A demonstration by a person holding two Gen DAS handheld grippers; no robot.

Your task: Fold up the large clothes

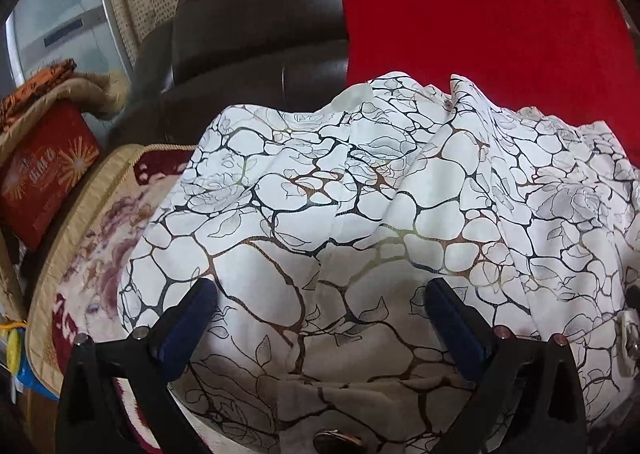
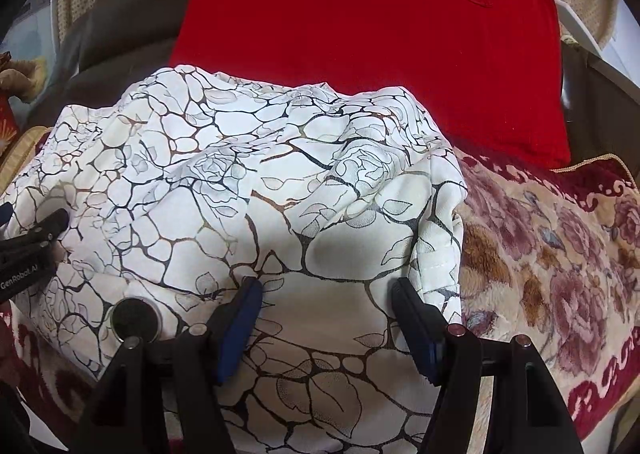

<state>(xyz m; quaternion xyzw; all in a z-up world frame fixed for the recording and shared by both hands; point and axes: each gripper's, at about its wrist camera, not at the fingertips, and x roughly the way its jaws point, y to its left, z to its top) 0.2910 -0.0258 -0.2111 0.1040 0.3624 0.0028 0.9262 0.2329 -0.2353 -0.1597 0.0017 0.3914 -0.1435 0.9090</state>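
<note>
White fabric veined in black, one large garment (image 2: pixel 256 190), is being left bunched and rumpled on the floral blanket (image 2: pixel 560 246), near one red cloth (image 2: pixel 360 34) lying farther back. No neat fold is being shown yet; most of the folding is judged undone. Two tongs, left tongs (image 1: pixel 320 294) and right tongs (image 2: pixel 326 290), are being held wide over it, gripping nothing.

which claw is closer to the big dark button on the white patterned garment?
Right. The button lies just beside the right claw, off its left finger. The left claw sits farther along the white garment, though the button also shows below it.
</note>
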